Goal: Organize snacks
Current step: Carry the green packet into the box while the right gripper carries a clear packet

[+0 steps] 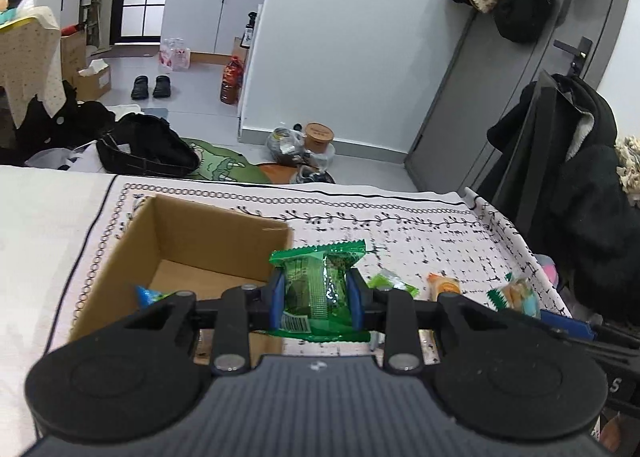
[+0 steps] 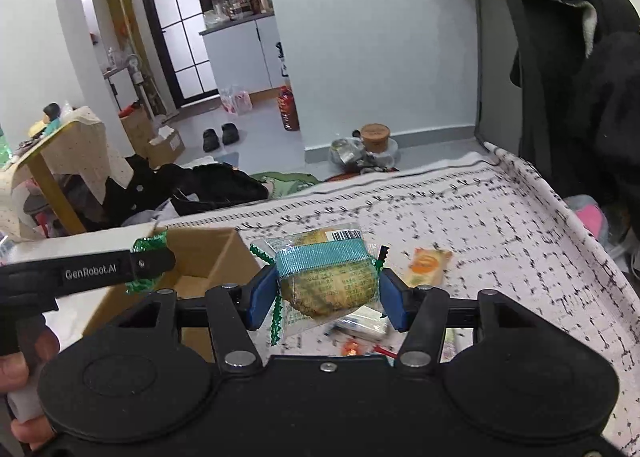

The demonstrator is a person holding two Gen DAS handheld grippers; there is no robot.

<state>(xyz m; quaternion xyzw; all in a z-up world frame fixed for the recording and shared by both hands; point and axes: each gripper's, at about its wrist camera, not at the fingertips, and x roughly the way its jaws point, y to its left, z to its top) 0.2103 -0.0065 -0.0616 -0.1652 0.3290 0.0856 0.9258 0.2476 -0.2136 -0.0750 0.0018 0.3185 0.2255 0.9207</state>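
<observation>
Left tongs (image 1: 316, 297) clenched on green packet (image 1: 318, 285), held upright; right tongs (image 2: 326, 291) clenched on teal-banded cake packet (image 2: 328, 281), long axis crosswise. Landmark: cardboard box (image 1: 192, 241) on the bench (image 1: 420, 241). Green packet hangs at the box's right rim, left hand nearer; cake sits further right. Loose snacks (image 1: 442, 285) lie right of box. Rim wall likely the only obstacle.

Patterned tablecloth (image 1: 420, 233) carries cardboard box (image 1: 192, 241) and loose snack packets (image 1: 444, 287)
</observation>
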